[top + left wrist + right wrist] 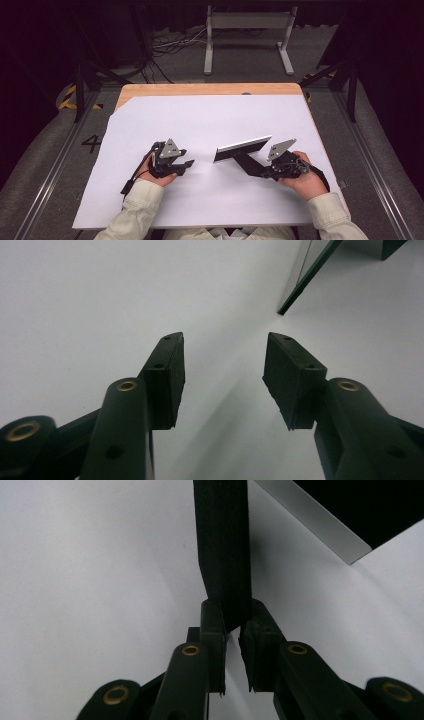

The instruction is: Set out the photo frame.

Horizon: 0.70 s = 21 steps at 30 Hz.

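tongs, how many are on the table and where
2. The left tongs rest open on the white sheet, left of centre, with nothing between them. The right tongs, right of centre, are shut on the black handle of a flat silver-edged tool.

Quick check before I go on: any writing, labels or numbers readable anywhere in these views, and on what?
"4" on the floor, left of the table, in dark paint.
Yellow and black tape on the floor by that corner: stripes, no words.
Nothing to read on the white sheet, on the tool in the right gripper, or on the left gripper.
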### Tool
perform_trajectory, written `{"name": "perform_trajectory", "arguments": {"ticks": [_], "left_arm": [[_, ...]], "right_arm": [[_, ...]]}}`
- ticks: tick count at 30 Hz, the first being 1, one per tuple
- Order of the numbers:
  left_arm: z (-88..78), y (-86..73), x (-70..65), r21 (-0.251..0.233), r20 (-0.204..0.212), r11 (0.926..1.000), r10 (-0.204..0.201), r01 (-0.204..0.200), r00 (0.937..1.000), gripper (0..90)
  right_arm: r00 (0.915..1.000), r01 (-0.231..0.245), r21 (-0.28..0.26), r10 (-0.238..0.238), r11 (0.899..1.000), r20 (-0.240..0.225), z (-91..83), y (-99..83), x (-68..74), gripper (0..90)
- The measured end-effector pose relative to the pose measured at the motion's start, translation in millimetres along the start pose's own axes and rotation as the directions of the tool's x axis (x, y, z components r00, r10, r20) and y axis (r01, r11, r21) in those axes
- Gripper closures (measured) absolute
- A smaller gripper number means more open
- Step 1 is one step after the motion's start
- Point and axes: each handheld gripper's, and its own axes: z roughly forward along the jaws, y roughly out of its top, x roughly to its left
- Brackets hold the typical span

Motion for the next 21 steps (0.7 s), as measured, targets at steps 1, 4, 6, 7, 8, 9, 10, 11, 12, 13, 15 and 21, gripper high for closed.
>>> {"name": "perform_trajectory", "arguments": {"ticks": [1,4,6,7,8,9,10,11,12,13,15,21], "left_arm": [[-0.2,0.1,0.5,-0.004,-0.002,1.0000,0.000,0.000,1.0000,54.0],[-0.6,0.9,0.1,-0.017,-0.011,0.9999,-0.001,0.001,0.9999,56.5],[-0.8,1.4,-0.3,-0.020,-0.011,0.9998,0.000,0.000,0.9999,57.3],[-0.7,2.1,-1.0,-0.021,-0.012,0.9998,-0.007,0.007,0.9999,58.3],[-0.7,2.8,-1.6,-0.019,-0.016,0.9998,-0.008,0.008,0.9998,59.7],[-0.5,3.8,-2.1,-0.020,-0.019,0.9998,-0.003,0.003,0.9998,61.0],[-0.1,4.8,-2.7,-0.025,-0.017,0.9997,-0.001,0.001,0.9998,61.8],[0.1,5.7,-3.4,-0.025,-0.016,0.9997,-0.001,0.001,0.9999,62.7],[0.4,7.0,-3.9,-0.029,-0.009,0.9996,0.000,0.000,1.0000,63.4],[0.6,7.6,-4.4,-0.032,0.000,0.9995,-0.008,0.008,1.0000,64.8],[0.0,8.5,-5.3,-0.044,0.002,0.9990,-0.009,0.009,1.0000,68.6],[-4.9,9.2,-4.8,-0.099,-0.009,0.9945,-0.036,0.035,0.9993,75.4]], "right_arm": [[1.0000,-0.004,0.000,0.004,1.000,0.004,-1.8,-0.4,0.0,80.7],[0.9997,-0.019,-0.012,0.020,1.000,0.017,-8.2,-2.1,-0.2,78.4],[0.9995,-0.020,-0.017,0.021,1.000,0.022,-9.8,-2.5,-0.1,78.0],[0.9995,-0.021,-0.025,0.022,0.999,0.025,-12.1,-2.9,0.1,77.5],[0.9995,-0.024,-0.039,0.025,0.999,0.021,-14.6,-3.1,0.6,76.8],[0.9994,-0.024,-0.050,0.026,0.998,0.022,-16.4,-3.2,1.0,76.1],[0.9992,-0.024,-0.054,0.026,0.998,0.029,-18.4,-3.3,1.5,75.4],[0.9989,-0.024,-0.059,0.027,0.998,0.038,-20.5,-3.3,2.0,74.9],[0.9987,-0.025,-0.064,0.028,0.998,0.043,-22.9,-3.5,2.3,74.8],[0.9982,-0.027,-0.073,0.031,0.997,0.051,-26.0,-3.8,2.6,74.8],[0.9964,-0.038,-0.100,0.045,0.994,0.071,-34.1,-4.5,2.7,74.9],[0.9921,-0.052,-0.158,0.069,0.986,0.104,-44.9,-6.5,-0.7,76.6]]}}
